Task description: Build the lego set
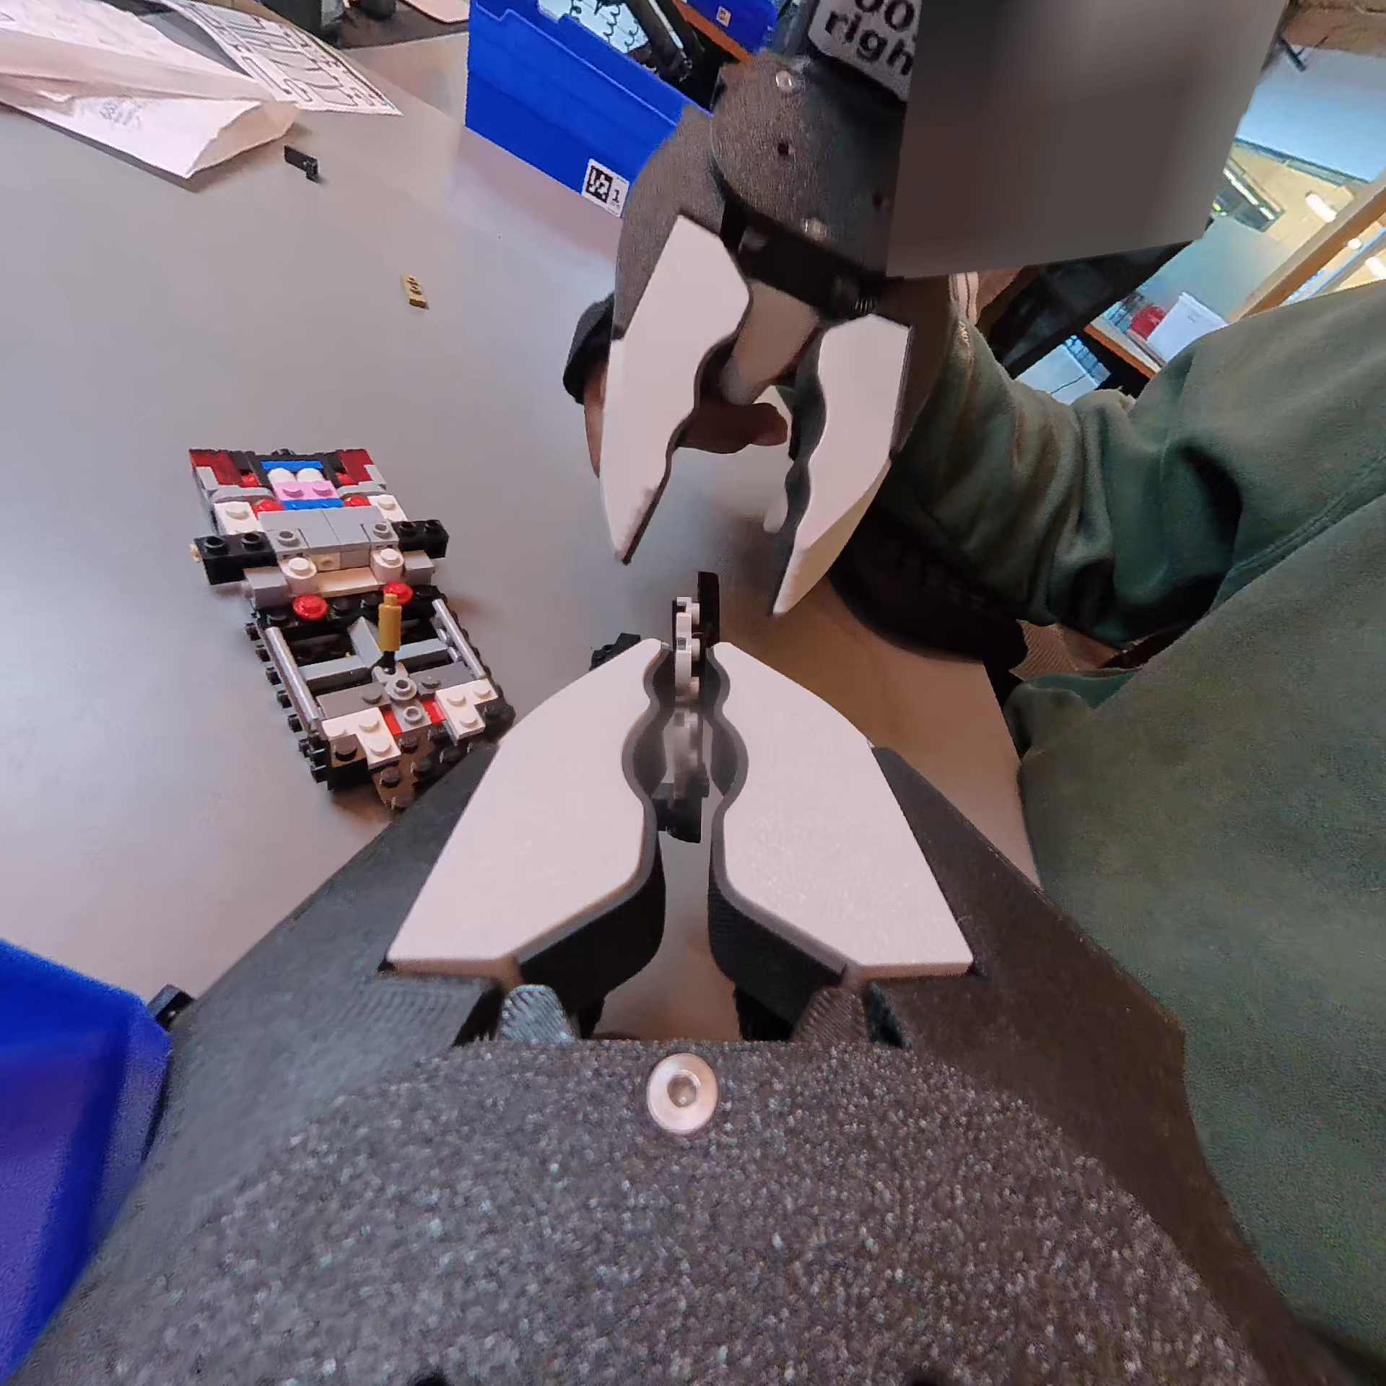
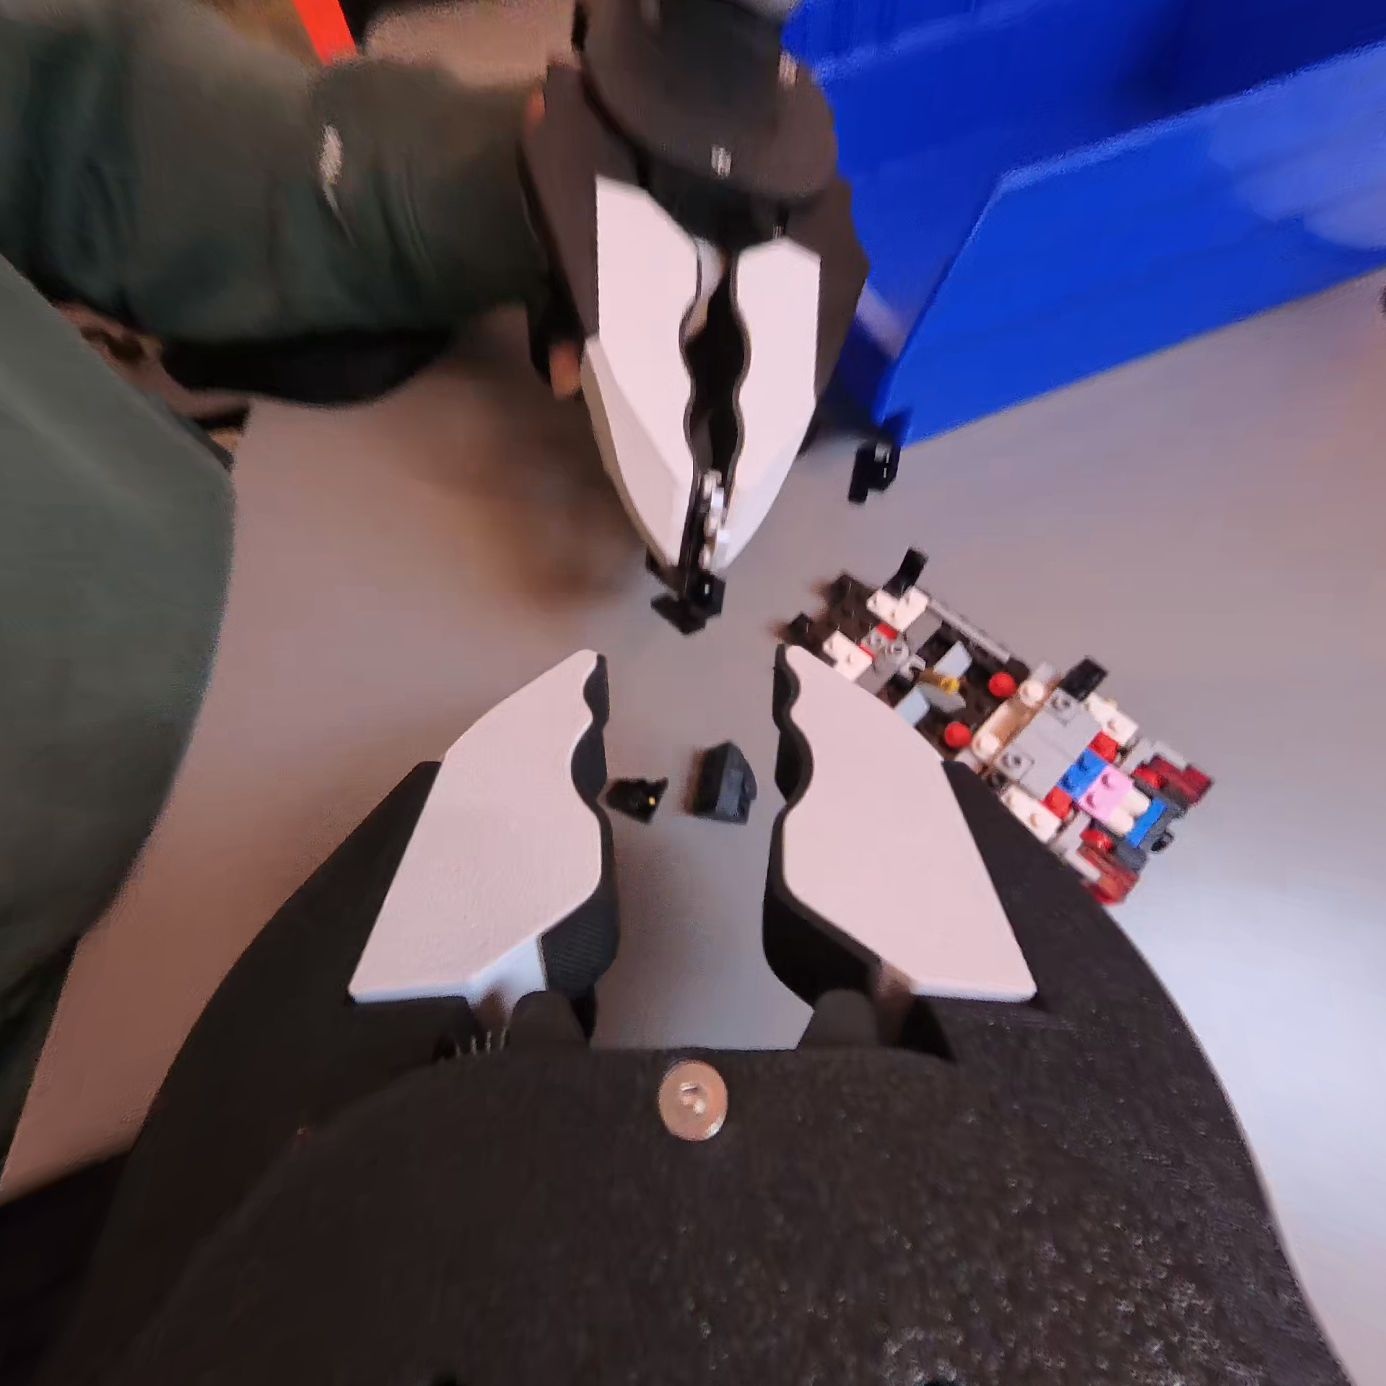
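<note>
The left gripper [image 1: 686, 652] pinches a thin black-and-white brick piece [image 1: 691, 637]; the right gripper [image 2: 690, 667] hangs spread and empty over two loose black bricks [image 2: 721, 781] (small ones), beside the half-built model [image 1: 337, 615] on the tabletop [image 1: 150, 337].

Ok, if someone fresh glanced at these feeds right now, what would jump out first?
Probably the left gripper, shut on a small black-and-white brick piece, with the open right gripper facing it just above. Next, the colourful half-built brick car lying flat on the grey table, beside the grippers.
</note>
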`<state>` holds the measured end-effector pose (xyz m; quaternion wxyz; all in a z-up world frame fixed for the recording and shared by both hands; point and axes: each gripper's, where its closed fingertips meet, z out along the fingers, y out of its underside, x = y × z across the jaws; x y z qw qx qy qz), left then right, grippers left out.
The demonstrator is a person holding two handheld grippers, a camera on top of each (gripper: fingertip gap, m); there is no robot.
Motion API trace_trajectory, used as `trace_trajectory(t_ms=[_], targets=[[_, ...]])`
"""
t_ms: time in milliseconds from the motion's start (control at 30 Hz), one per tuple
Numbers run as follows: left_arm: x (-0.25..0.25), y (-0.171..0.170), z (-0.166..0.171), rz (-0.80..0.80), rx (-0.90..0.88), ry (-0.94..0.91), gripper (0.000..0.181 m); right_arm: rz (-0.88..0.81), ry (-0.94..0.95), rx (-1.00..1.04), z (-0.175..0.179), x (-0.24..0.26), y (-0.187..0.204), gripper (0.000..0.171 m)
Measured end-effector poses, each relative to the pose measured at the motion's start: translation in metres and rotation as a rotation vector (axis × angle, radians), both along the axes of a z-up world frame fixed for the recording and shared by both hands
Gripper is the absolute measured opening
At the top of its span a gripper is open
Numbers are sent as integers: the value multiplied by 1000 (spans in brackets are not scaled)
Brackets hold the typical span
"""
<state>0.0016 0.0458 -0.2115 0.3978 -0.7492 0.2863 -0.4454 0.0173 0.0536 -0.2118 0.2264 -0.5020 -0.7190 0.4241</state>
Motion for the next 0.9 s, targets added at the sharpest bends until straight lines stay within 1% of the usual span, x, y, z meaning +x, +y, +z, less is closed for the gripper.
trace_trajectory(t_ms=[100, 133, 200, 367, 467, 567, 800, 833, 900], targets=[[5, -3, 0, -24, 20, 11, 6, 2, 74, -57, 12, -9, -6, 41], [7, -4, -1, -32, 28, 21, 6, 10, 85, -71, 14, -11, -9, 38], [10, -7, -2, -47, 50, 39, 6, 23, 85, -77, 11, -14, -13, 30], [14, -10, -4, -66, 70, 69, 6, 55, 66, -97, 4, -15, -20, 18], [13, -11, -6, -74, 73, 87, 6, 63, 58, -91, 1, -15, -22, 16], [15, -13, -9, -85, 88, 109, 6, 69, 44, -94, -1, -13, -21, 8], [14, -13, -10, -88, 128, 143, 7, 76, 40, -115, -3, -14, -22, 6], [13, -13, -6, -82, 143, 122, 11, 66, 66, -121, 2, -15, -19, 6], [8, -9, 9, -46, 170, 67, 29, 27, 131, -154, 15, -15, -9, 6]])
